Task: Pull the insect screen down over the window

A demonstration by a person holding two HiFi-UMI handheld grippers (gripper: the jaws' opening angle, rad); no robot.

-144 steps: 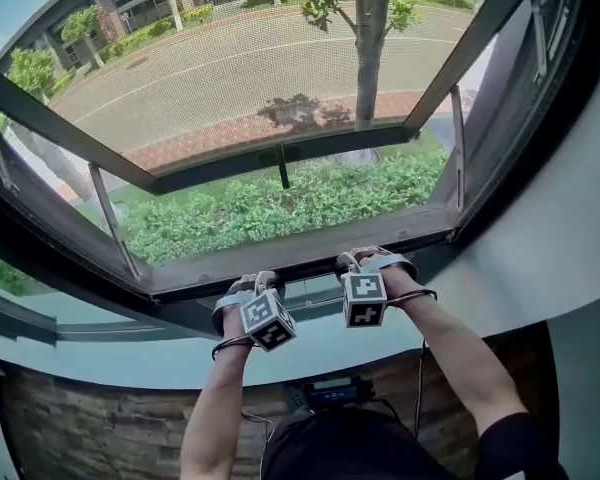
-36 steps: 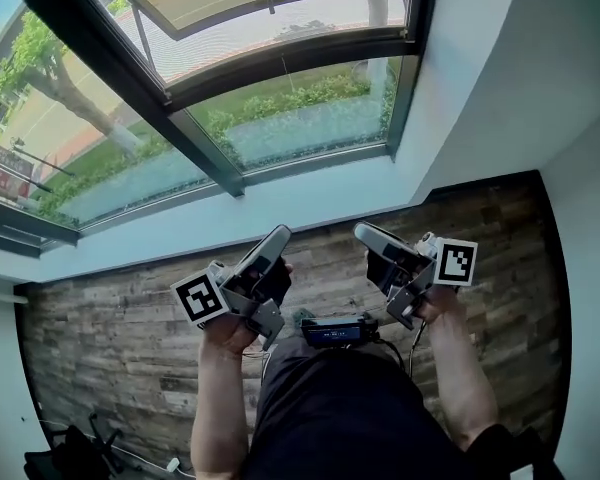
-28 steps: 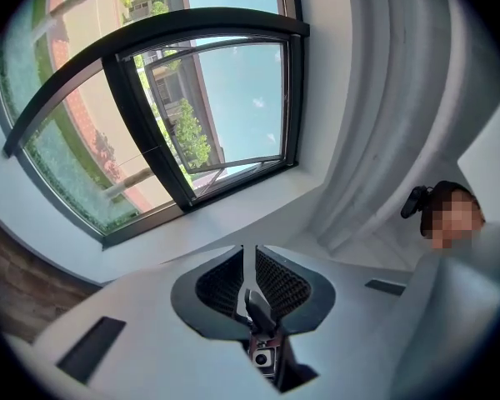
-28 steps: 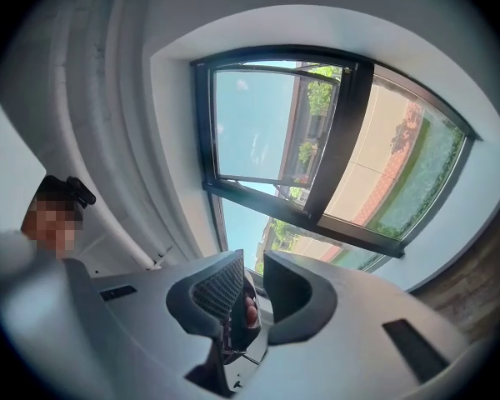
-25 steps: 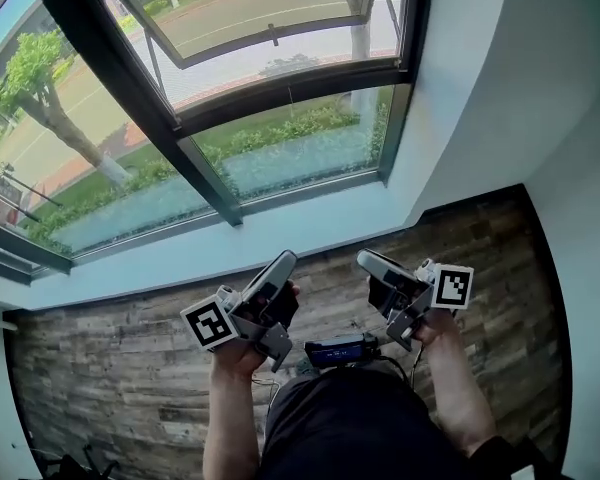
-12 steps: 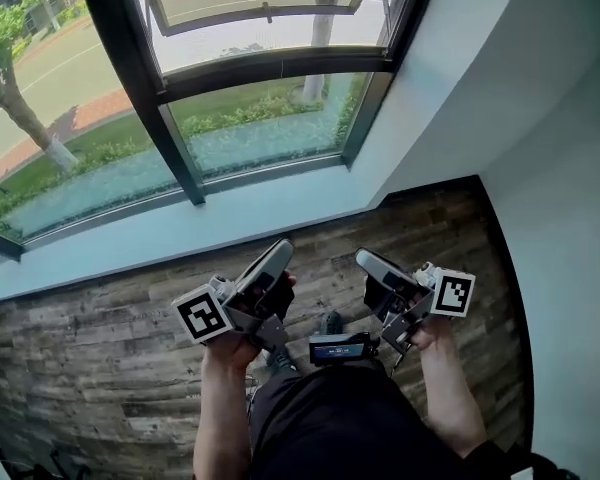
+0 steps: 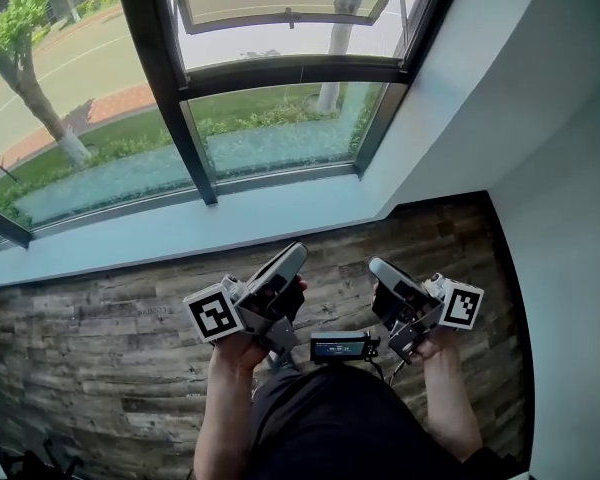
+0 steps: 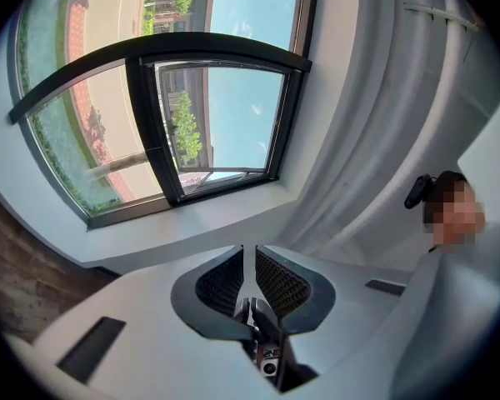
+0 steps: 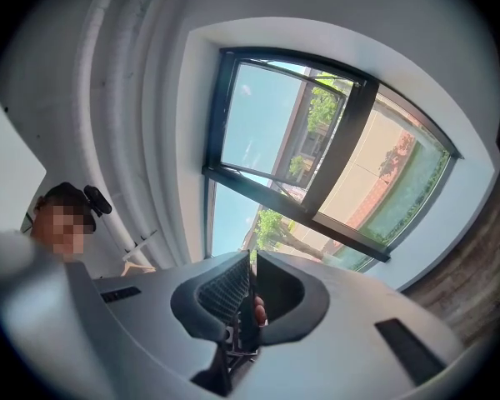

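Note:
The dark-framed window (image 7: 280, 68) fills the top of the head view, its outer sash swung outward. I cannot make out the insect screen's mesh in it. Both grippers are held low near the person's waist over the wooden floor, well back from the window. My left gripper (image 7: 288, 257) points up toward the sill with its jaws together and nothing between them. My right gripper (image 7: 382, 268) is also shut and empty. The left gripper view shows the left gripper (image 8: 248, 252) under the window (image 8: 217, 123). The right gripper view shows the right gripper (image 9: 252, 257) under the window (image 9: 317, 140).
A pale window sill (image 7: 180, 233) runs below the glass. Wooden plank floor (image 7: 100, 348) lies beneath the grippers. A white wall (image 7: 540, 118) stands at the right. A small device (image 7: 340, 347) hangs at the person's waist. White curtain folds (image 8: 358, 140) hang beside the window.
Earlier both grippers were up at the window's lower frame; now they are drawn back to the waist. Over the last second they have barely moved while the head view shifted slightly.

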